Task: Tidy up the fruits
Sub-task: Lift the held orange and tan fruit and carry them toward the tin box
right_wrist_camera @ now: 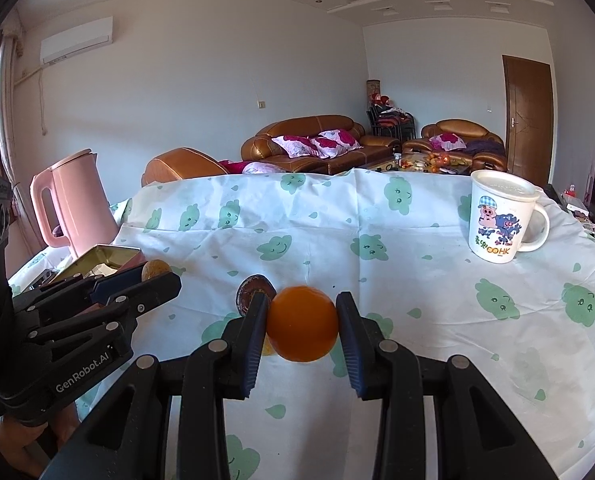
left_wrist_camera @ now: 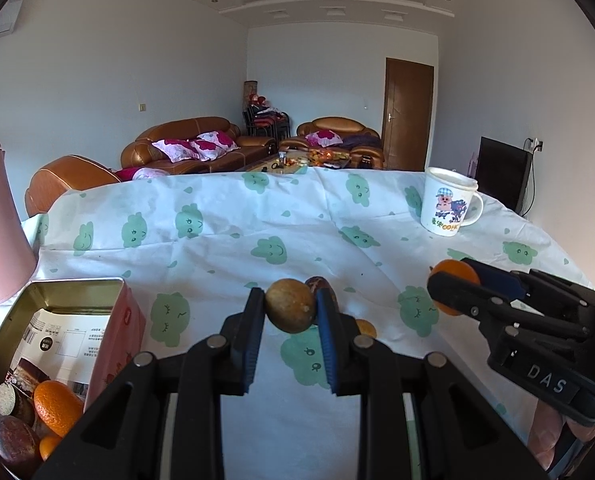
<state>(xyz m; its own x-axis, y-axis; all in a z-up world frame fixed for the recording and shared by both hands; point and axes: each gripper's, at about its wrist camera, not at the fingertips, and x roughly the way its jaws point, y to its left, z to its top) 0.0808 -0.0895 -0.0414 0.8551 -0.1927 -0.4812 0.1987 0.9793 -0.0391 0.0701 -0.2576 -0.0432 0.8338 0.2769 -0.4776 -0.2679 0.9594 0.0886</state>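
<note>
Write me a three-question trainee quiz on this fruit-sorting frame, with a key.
1. True or false: the left tongs grip an orange.
2. What do the right tongs hold?
A. mug
B. orange
C. kettle
3. Fill in: fruit already lies inside the open pink ____ at the left.

Key:
1. False; they grip a brownish-yellow fruit.
2. B, the orange; the mug stands untouched on the tablecloth.
3. tin.
</note>
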